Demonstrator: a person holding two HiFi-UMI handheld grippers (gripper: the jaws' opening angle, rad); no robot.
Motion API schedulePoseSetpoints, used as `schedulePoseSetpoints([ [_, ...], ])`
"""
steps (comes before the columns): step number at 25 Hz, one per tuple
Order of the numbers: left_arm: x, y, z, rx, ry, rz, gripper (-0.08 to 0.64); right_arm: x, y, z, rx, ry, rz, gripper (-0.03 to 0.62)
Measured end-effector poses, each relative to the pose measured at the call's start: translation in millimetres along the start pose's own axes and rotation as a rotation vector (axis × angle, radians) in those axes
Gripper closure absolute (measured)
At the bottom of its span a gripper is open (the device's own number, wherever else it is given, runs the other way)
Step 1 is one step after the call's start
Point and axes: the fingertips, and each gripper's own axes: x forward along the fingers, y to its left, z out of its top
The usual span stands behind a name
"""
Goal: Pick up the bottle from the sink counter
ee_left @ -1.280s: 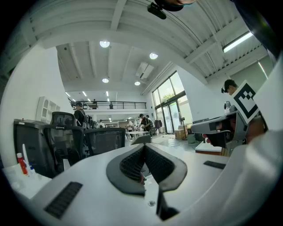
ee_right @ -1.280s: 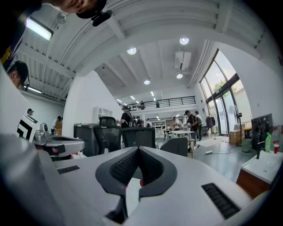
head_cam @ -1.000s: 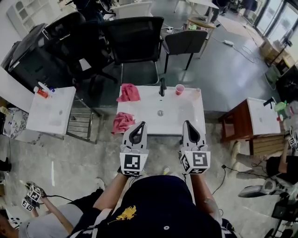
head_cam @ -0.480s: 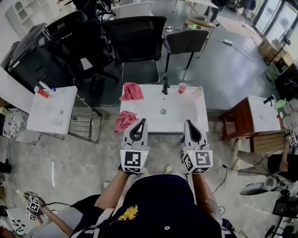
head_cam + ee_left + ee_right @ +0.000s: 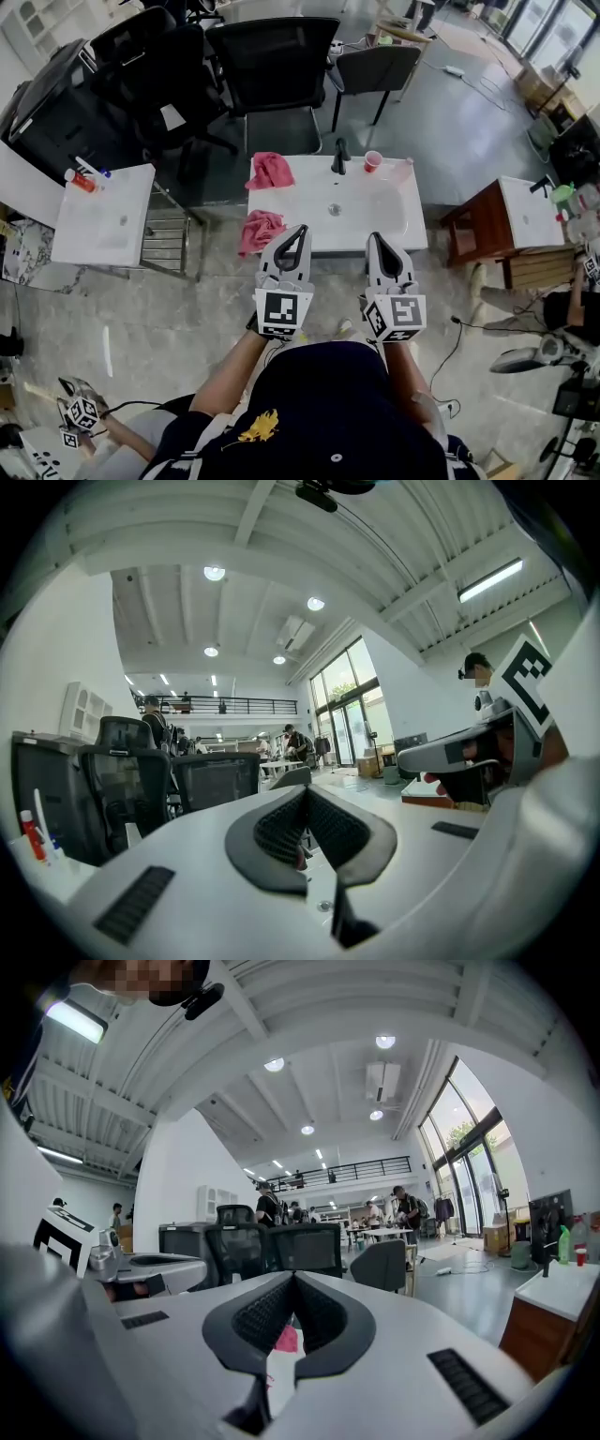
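Clear plastic bottle (image 5: 405,169) sits at the white sink surface's (image 5: 309,202) far right corner beside a red cup (image 5: 373,161), well beyond the clenched, empty left tool (image 5: 298,236) and right tool (image 5: 377,242), so reaching without opening risks toppling it.

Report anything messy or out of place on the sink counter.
A crumpled pink cloth sits at the sink counter's back-left corner; a second pink cloth overhangs its front-left corner. Nothing looks spilled.
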Motion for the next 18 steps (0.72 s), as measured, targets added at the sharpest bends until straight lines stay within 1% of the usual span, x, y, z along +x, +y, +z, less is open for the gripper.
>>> schedulePoseSetpoints([
  [6, -6.5, 1.3, -0.6, -0.011, -0.016, -0.047, 0.541, -9.2, 22.9, -12.8, 0.002, 0.018, -0.023, 0.566],
  [11, -8.4, -1.0, -8.2, -0.021, -0.007, -0.070, 0.541, -11.8, 18.4, -21.5, 0.026, 0.027, -0.059, 0.566],
  [15, -1.1, 1.2, -12.9, -0.023, 0.007, -0.068, 0.541, -6.8, 16.1, -23.9, 0.023, 0.028, -0.053, 0.566],
  [18, 8.0, 0.2, -14.6, -0.020, 0.013, -0.059, 0.541, 0.8, 5.9, -25.6, 0.031, 0.029, -0.043, 0.566],
])
